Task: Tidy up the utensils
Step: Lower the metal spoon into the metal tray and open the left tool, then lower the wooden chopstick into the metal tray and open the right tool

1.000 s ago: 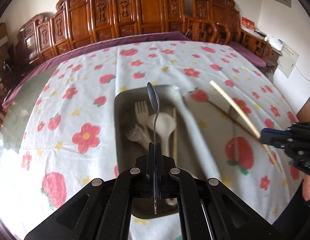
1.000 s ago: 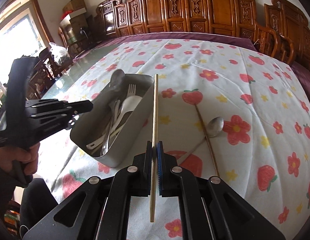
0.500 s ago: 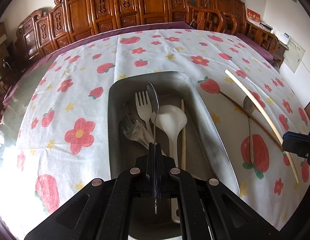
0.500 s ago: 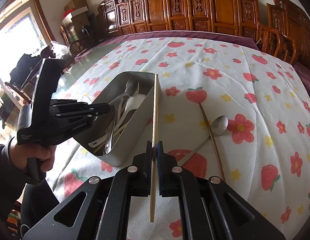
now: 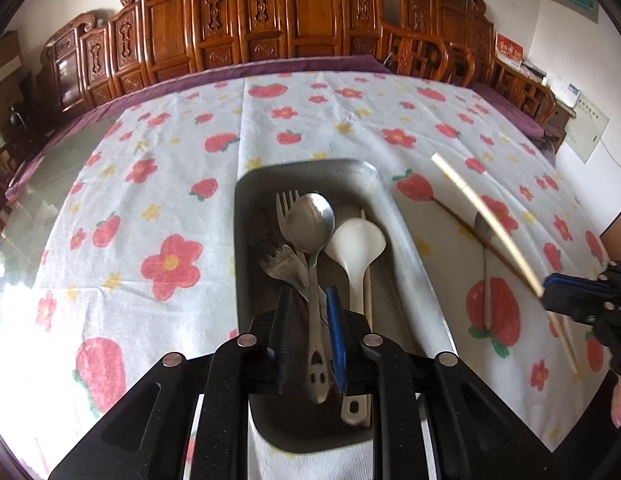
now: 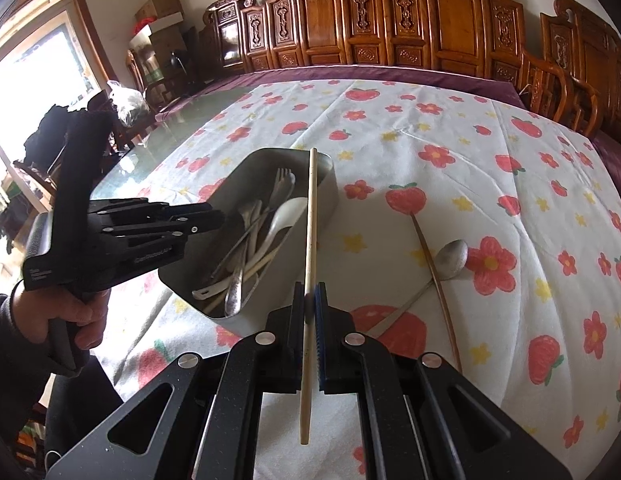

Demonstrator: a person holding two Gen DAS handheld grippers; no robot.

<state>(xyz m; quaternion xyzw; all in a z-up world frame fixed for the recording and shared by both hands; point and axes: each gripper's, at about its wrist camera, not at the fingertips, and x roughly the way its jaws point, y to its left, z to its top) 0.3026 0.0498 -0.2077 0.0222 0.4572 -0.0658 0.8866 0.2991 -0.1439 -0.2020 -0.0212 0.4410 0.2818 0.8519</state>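
Observation:
A metal tray (image 5: 406, 232) sits on the strawberry-print cloth with forks (image 5: 288, 204), a white spoon (image 5: 356, 240) and a pale chopstick inside. My left gripper (image 5: 308, 296) hangs over the tray's near end with its jaws opening. A metal spoon (image 5: 308, 224) lies between the fingers, bowl up on the other utensils, and the pads stand off its handle. My right gripper (image 6: 308, 292) is shut on a pale chopstick (image 6: 311, 216), held just right of the tray (image 6: 238, 168) and pointing away. The left gripper (image 6: 214, 216) shows at that view's left.
On the cloth right of the tray lie a second metal spoon (image 6: 450, 258) and a dark chopstick (image 6: 430, 256), crossing each other. A person's hand (image 6: 74, 312) grips the left handle. Carved wooden chairs line the table's far side.
The left gripper sank toward the tray, then its jaws parted. The spoon turned from edge-on to flat and dropped onto the utensils. The right gripper stays shut on the chopstick.

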